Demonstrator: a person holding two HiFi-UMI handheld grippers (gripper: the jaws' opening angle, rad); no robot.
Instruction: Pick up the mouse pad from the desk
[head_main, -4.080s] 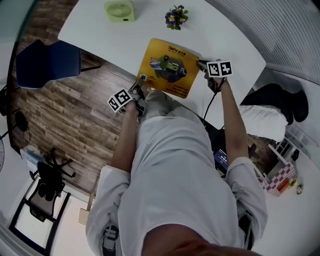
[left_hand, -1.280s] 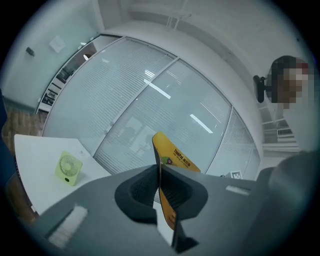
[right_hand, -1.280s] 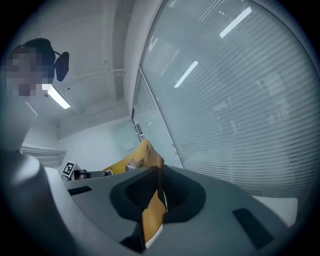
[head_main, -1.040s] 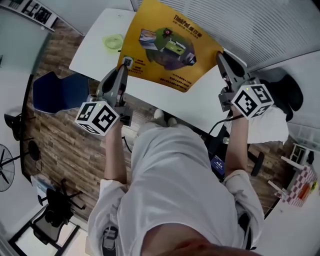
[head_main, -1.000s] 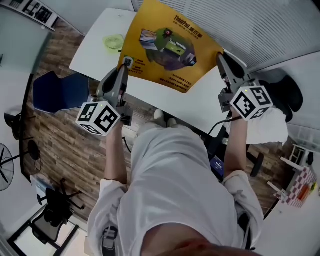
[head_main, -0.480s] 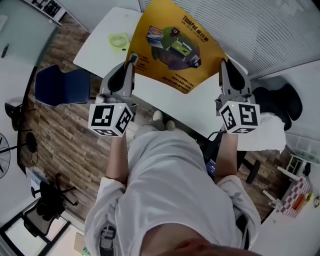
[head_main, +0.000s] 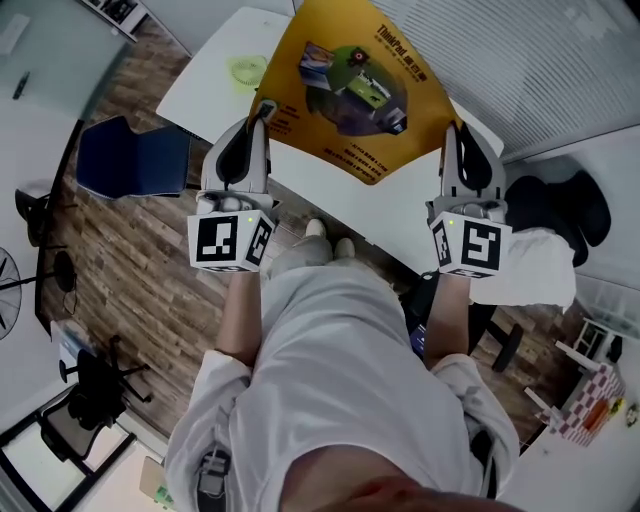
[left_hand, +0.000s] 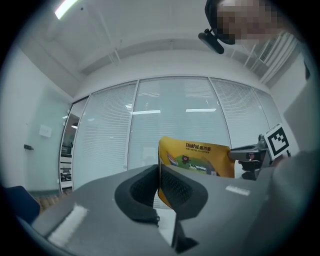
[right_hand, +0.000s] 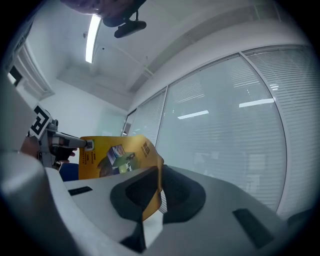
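Yellow and thin, with a printed picture, the mouse pad (head_main: 345, 90) is up in the air between my two grippers. It stands nearly on edge, and as far as I can judge it is clear of the white desk (head_main: 335, 195) below. My left gripper (head_main: 262, 112) has its jaws pressed together on the pad's left edge. In the left gripper view the sheet (left_hand: 200, 160) runs straight out from between the dark pads. My right gripper (head_main: 452, 135) is pinched on the opposite edge, where the pad (right_hand: 115, 155) curls a little just past the bite. Each gripper holds only a narrow strip of margin.

I take the pick-up itself to be as good as done, and what is in hand is carrying the lift through. The next move calls for both pinches to stay firm. My hands should also rise together at the same spacing, so the pad neither sags nor pulls out of one side. A green fan (head_main: 245, 70) sits on the desk's far corner, well apart.
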